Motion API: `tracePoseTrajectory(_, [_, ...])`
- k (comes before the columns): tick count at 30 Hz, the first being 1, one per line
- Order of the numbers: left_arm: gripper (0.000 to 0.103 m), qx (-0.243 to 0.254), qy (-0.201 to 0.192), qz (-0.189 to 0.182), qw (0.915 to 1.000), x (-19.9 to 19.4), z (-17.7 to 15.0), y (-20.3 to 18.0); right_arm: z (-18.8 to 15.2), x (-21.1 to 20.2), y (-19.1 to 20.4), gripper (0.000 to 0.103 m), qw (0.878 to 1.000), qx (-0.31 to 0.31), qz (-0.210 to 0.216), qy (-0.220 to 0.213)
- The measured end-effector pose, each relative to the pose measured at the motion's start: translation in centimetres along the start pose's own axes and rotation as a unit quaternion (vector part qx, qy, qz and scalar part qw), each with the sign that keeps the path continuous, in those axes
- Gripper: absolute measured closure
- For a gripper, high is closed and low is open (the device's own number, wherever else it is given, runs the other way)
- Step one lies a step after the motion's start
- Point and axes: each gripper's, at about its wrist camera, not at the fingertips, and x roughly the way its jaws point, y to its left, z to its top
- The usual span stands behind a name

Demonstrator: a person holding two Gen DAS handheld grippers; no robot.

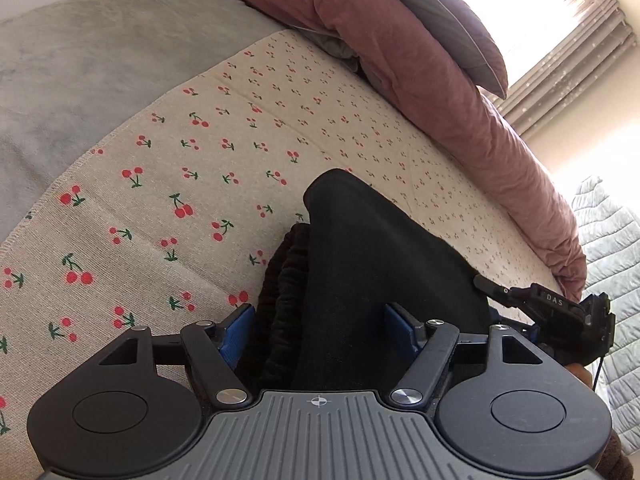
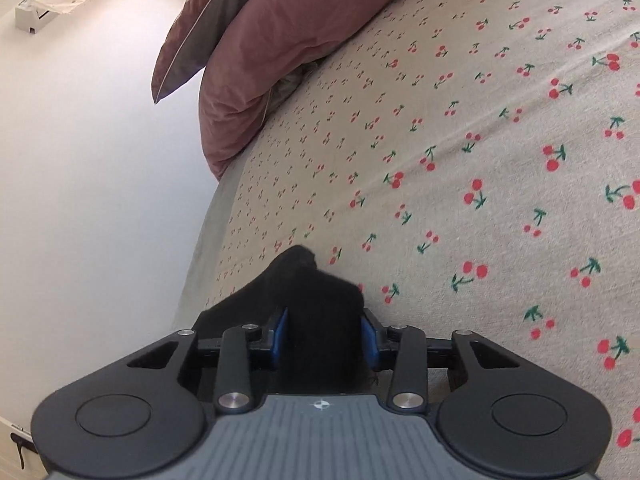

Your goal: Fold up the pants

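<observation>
The black pants (image 1: 360, 264) are bunched between both grippers above a cherry-print sheet (image 1: 200, 152). My left gripper (image 1: 320, 328) has its blue pads on either side of the ribbed waistband and a smooth fold of the fabric, and it is shut on them. My right gripper (image 2: 326, 340) is shut on another bunch of the black pants (image 2: 316, 300), which rises in a peak between its blue pads. The right gripper also shows in the left wrist view (image 1: 552, 312), at the right edge of the cloth.
A pink duvet (image 1: 420, 72) and a grey-pink pillow (image 1: 452, 20) lie along the far side of the bed. A grey blanket (image 1: 80, 52) covers the left part. The bed edge and a white wall (image 2: 80, 200) are left of the right gripper.
</observation>
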Motion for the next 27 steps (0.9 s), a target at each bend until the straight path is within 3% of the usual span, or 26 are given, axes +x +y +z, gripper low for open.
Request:
tracePoseTrajectory(2, [0.028,-0.003,0.012,-0.01,0.9999,0.2,0.5,0.5,0.5,-0.8,-0.5,0.059,1.0,0.01,-0.005,-0.015])
tracePoseTrajectory(7, [0.017,0.0,0.036,-0.042,0.9985,1.6,1.3,1.2,-1.1,-2.9,-0.9,0.045,0.999,-0.011,0.014,0.036])
tracePoseTrajectory(11, [0.018,-0.029,0.026,-0.075,0.9965,2.7,1.3,1.9,-4.2,-3.3,-1.0,0.047,0.997,-0.025,0.044,0.065])
tracePoseTrajectory(14, [0.02,-0.039,0.002,-0.073,0.9966,2.6,0.5,1.7,-5.5,-2.4,-0.4,0.055,0.995,-0.037,0.059,0.07])
tracePoseTrajectory(17, [0.036,-0.049,-0.026,-0.059,0.9967,2.0,-0.5,1.2,-5.8,-1.3,0.1,0.064,0.996,-0.029,0.056,0.066])
tracePoseTrajectory(19, [0.057,-0.057,-0.048,-0.055,0.9957,1.4,-1.1,0.8,-5.8,-1.3,0.6,0.069,0.997,-0.025,0.053,0.059])
tracePoseTrajectory(21, [0.066,-0.063,-0.065,-0.057,0.9942,0.5,-1.5,0.1,-5.6,-2.2,1.0,0.077,0.997,-0.026,0.061,0.049])
tracePoseTrajectory(23, [0.071,-0.063,-0.072,-0.057,0.9938,0.0,-1.6,-0.9,-5.3,-3.6,1.3,0.082,0.996,-0.033,0.075,0.045])
tracePoseTrajectory(27, [0.075,-0.059,-0.068,-0.068,0.9936,0.6,-2.0,-4.5,-4.5,-6.9,1.3,0.082,0.997,-0.052,0.054,0.027])
